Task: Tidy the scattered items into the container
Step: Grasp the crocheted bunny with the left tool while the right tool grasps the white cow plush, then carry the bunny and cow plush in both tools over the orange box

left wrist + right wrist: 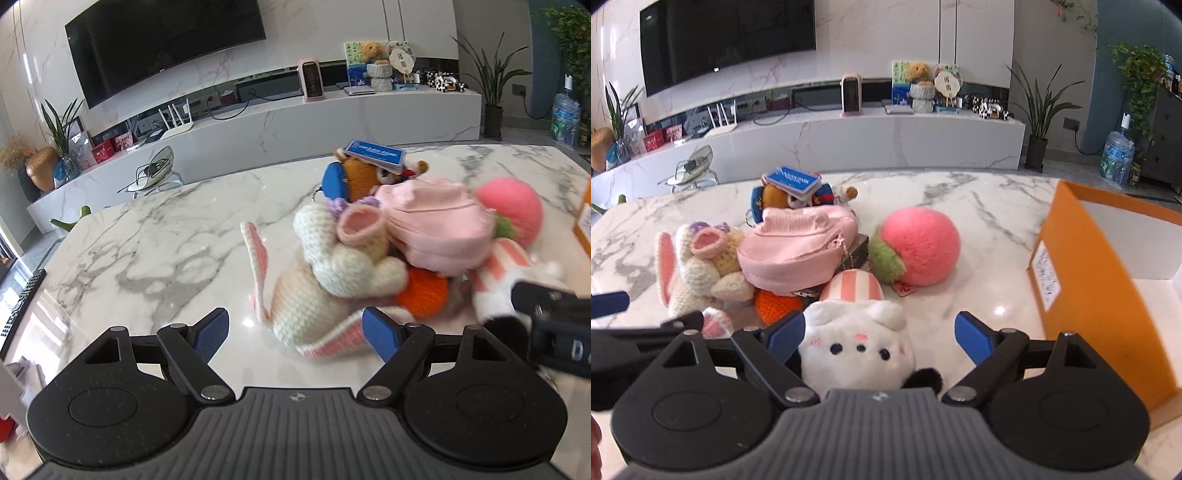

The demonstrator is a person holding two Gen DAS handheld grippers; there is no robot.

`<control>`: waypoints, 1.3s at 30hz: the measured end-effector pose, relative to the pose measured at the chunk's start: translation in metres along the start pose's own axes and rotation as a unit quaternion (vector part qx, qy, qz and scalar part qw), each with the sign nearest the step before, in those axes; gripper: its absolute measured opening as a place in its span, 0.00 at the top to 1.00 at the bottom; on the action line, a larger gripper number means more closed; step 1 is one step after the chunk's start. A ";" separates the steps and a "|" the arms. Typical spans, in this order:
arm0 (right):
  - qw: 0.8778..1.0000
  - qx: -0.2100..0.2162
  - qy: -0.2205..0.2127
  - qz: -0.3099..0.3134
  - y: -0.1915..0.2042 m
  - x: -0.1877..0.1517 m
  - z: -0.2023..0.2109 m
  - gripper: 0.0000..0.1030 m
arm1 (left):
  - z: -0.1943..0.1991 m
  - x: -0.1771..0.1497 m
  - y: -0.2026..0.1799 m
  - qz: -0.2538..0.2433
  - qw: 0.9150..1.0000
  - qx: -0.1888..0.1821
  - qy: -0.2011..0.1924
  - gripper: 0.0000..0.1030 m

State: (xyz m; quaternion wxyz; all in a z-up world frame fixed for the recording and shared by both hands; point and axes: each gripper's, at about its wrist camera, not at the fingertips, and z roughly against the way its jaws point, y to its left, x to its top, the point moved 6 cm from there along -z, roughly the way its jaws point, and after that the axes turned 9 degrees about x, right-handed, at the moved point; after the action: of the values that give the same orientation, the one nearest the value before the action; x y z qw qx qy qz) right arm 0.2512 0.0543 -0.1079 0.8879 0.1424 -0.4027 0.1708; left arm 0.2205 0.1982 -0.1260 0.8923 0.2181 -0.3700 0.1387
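Note:
A heap of soft toys lies on the marble table point(147, 236). My left gripper point(295, 332) is open, its blue pads on either side of the near edge of a cream crochet rabbit point(332, 273). My right gripper point(879, 338) is open around a white plush cat point(857, 347) with a pink striped hat, not closed on it. Behind lie a pink pouch point(790, 251), a pink plush peach point(919, 247), an orange crochet piece point(775, 304), and a brown bear under a blue card box point(792, 181). The orange container box point(1097, 280) stands at the right.
The right gripper's body point(554, 325) shows at the left view's right edge; the left gripper's finger point(609, 301) shows at the right view's left edge. Beyond the table are a TV wall, a low marble cabinet point(849, 136), plants and a water bottle point(1117, 157).

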 end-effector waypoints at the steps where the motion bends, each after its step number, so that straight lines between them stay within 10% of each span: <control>1: 1.000 0.003 0.003 -0.002 0.000 -0.001 -0.004 0.13 | -0.006 0.001 0.001 0.002 1.000 0.000 0.002 0.08; 10: 0.999 0.023 0.029 -0.002 0.006 -0.008 -0.035 0.13 | -0.042 -0.001 -0.008 -0.008 1.000 -0.015 0.020 0.08; 17: 0.998 0.033 0.044 -0.006 0.007 -0.015 -0.039 0.19 | -0.040 -0.006 -0.016 -0.020 0.999 -0.033 0.011 0.31; 39: 0.994 0.043 0.095 0.024 0.022 -0.065 0.025 0.28 | 0.053 -0.082 -0.011 -0.078 0.993 -0.067 0.055 0.35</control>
State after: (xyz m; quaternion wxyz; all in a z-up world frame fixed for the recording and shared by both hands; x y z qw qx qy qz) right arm 0.1846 0.0522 -0.1392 0.9109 0.1538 -0.3121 0.2217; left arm 0.1364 0.1560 -0.1551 0.9322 0.1778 -0.3104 0.0557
